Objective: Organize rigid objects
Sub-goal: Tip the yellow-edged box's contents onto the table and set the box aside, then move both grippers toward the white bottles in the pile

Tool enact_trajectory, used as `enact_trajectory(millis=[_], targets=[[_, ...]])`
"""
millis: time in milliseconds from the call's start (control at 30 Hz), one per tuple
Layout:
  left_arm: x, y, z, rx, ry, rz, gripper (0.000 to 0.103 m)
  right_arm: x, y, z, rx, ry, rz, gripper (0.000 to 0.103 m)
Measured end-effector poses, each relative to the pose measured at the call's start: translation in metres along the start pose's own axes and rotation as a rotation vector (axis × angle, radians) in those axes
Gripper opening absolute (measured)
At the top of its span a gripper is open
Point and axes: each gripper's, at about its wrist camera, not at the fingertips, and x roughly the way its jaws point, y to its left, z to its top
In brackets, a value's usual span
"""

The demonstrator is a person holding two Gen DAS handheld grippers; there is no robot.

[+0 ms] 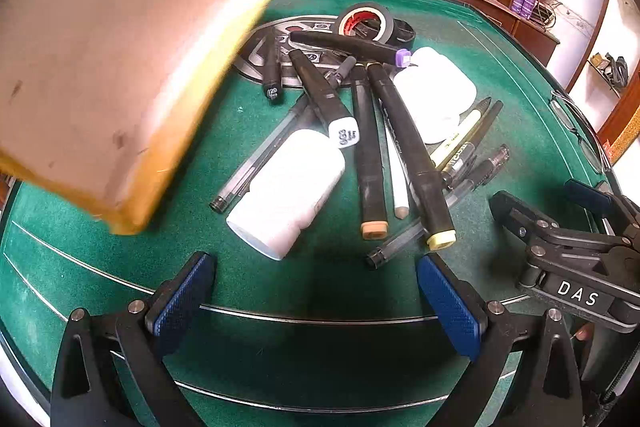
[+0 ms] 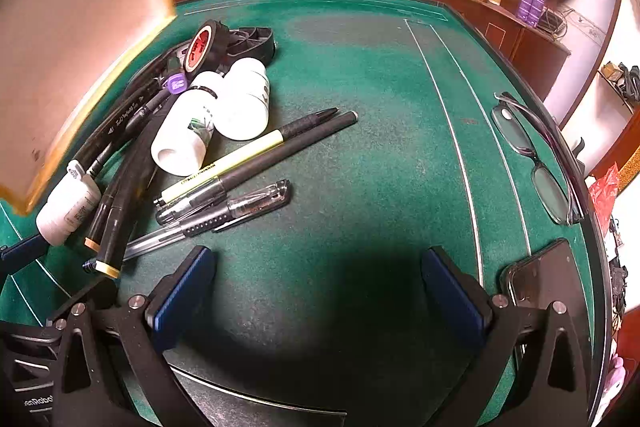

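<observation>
Pile of rigid stuff sits on green felt table point(image 2: 360, 75), left-centre in rt wrist view, dead ahead in left wrist view. Nearest left gripper point(image 1: 316, 291): white pill bottle point(image 1: 288, 191) on its side, cap end toward far side, w/ a clear gel pen point(image 1: 260, 155) partly under it. Beside it, black twin-tip markers point(image 1: 408, 147) fanned out, end caps tan, pale yellow and white. Two more white bottles point(image 2: 216, 115) lie touching each other, near a black tape roll point(image 2: 206, 45) w/ red core label. Yellow-barrelled pen point(image 2: 240, 159) and black pens lie at pile's rt edge. Eyeglasses point(image 2: 536, 155) and a dark phone point(image 2: 548, 275) lie well apart, by table's rt rim. Both left and right gripper point(image 2: 320, 291) have jaws spread wide, nothing held. Big blurred tan-edged box point(image 1: 120, 59) fills upper left, cut off by frame; can't tell what supports it. Marker print unreadable.
</observation>
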Motion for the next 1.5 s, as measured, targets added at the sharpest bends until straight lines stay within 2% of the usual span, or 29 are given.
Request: enact_trajectory(millis=[933,1033,1233,1300,1433,1500], targets=[[-0.002,0.0,-0.002,0.006,-0.004,0.005,0.102,0.001,0.0,0.0,-0.001,0.001,0.0,0.103],[-0.001,-0.003,0.0,-0.03,0.002,0.027,0.102,0.002,0.001,0.0,0.007,0.0,-0.007,0.103],[-0.001,-0.004,0.0,-0.026,0.001,0.029,0.102,0.002,0.002,0.001,-0.006,0.001,0.005,0.103],[-0.001,-0.004,0.0,-0.029,-0.019,0.024,0.102,0.004,0.003,0.005,-0.025,0.023,0.021,0.103],[0.0,-0.005,0.0,-0.024,-0.006,0.02,0.102,0.008,0.002,0.013,-0.085,0.102,0.057,0.103],[0.001,-0.005,0.001,-0.027,-0.036,0.014,0.102,0.009,0.002,0.014,-0.116,0.112,0.077,0.103]])
